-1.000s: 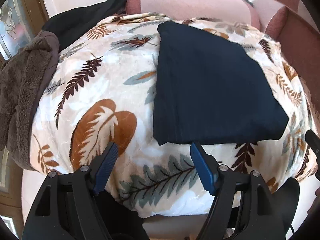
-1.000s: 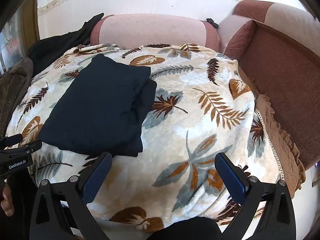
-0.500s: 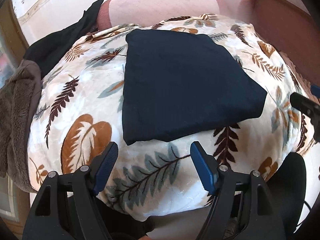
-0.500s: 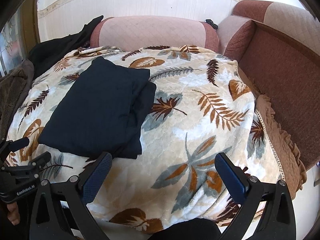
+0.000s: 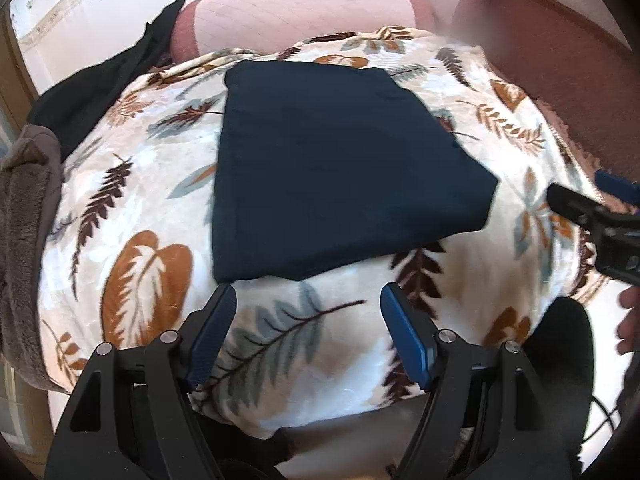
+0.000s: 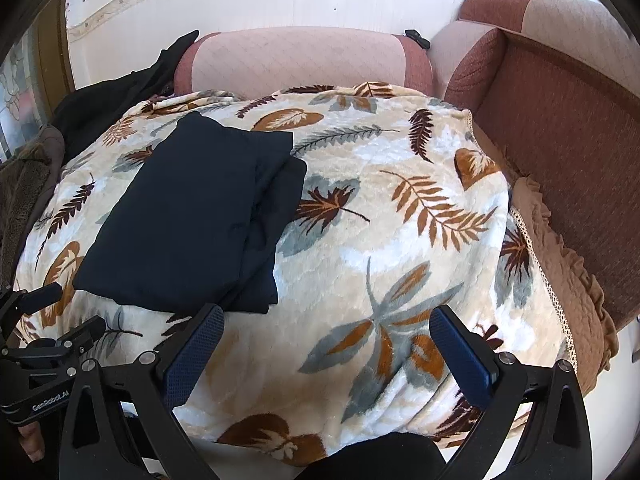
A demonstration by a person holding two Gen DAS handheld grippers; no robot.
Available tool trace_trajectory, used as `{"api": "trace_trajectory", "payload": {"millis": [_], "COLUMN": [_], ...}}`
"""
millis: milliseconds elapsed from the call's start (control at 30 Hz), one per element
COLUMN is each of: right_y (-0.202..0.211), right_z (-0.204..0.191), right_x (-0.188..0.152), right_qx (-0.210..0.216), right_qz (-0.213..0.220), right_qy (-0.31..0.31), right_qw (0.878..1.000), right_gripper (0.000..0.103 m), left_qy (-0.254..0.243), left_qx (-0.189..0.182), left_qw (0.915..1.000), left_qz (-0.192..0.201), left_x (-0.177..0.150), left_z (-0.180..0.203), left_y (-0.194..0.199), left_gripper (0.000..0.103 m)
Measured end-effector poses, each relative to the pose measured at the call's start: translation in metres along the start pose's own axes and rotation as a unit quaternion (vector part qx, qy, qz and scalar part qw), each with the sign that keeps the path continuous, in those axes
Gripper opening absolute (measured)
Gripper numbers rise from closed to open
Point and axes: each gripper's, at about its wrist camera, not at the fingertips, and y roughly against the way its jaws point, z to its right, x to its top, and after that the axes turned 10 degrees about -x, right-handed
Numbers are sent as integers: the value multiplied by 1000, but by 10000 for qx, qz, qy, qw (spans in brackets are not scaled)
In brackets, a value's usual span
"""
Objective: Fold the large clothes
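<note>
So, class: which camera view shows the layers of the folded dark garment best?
The right wrist view: the dark garment shows its stacked edges along one side. The left wrist view shows the same garment mostly as one flat top face.

Black claw (image 5: pixel 308 320) frames, blue pads (image 5: pixel 404 340) — silver screws, GenRobot.AI lettering

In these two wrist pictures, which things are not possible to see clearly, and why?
- Kind of garment: the folded navy garment shows only plain cloth; its folds hide collar, sleeves or legs, in both views.
- Black cloth: partly behind the leaf blanket, right wrist view.
- Brown fleece: cut off by the left edge, left wrist view.
- Right gripper: blurred, cut by the right edge, left wrist view.
</note>
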Motion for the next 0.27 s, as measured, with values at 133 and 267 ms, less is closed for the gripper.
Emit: {"api": "trace_trajectory", "payload": {"millis": [133,267], "right_y": [-2,-3], "right_z": [1,3], "right_x": [-1,-1], "right_qx": [13,-7], "right_qz": [-30,-45], "right_qy": [-18,-44], "right_qw": [10000,10000], "right_gripper": [103,103], "left_qy": [32,85], "left_qx": [-166,-236], "left_qw": [9999,9997], "left_qz": [-26,-75], "left_x": [3,4], "left_z": [7,11], "left_y": [3,2], "left_gripper": [75,75]}}
